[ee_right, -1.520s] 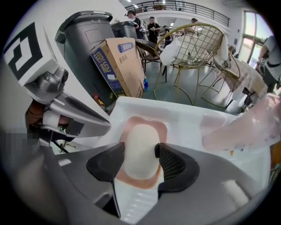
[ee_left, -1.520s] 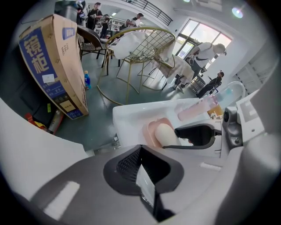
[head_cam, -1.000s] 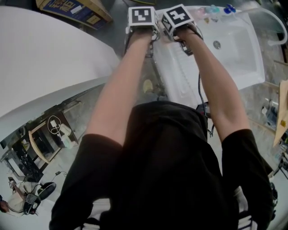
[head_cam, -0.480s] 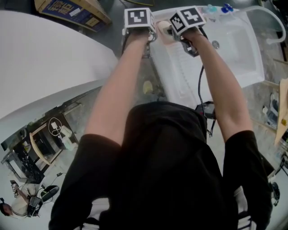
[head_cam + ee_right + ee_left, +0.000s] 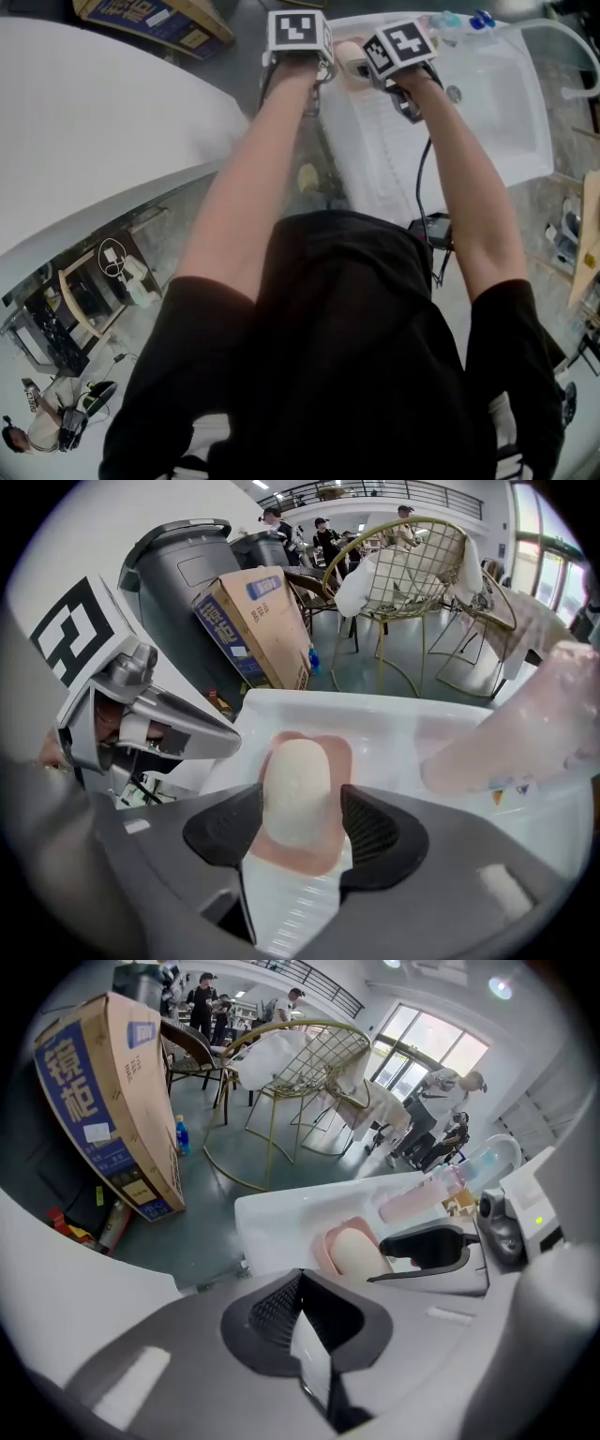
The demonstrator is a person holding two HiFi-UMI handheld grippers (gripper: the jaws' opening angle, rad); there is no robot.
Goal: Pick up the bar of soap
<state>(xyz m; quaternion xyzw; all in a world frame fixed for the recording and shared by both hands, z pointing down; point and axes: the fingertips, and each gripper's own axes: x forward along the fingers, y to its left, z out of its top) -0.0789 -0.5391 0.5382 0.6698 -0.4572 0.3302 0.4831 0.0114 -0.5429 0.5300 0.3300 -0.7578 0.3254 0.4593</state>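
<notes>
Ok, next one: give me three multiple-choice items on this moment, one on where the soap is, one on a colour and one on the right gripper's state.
1. Where is the bar of soap?
A. resting in its dish on the white sink
B. lifted clear, in the air
C. down in the sink's bowl

2. What colour is the dish?
A. blue
B. pink
C. black

3. How do the fingers of the right gripper stand?
A. shut together
B. clamped on the dish's rim
C. apart, with the soap between them

Key:
1 A: the right gripper view shows the soap lying in the dish.
2 B: a pink rim shows all round the cream bar.
3 C: the fingers have just been opening and stand either side of the soap without gripping it.
</notes>
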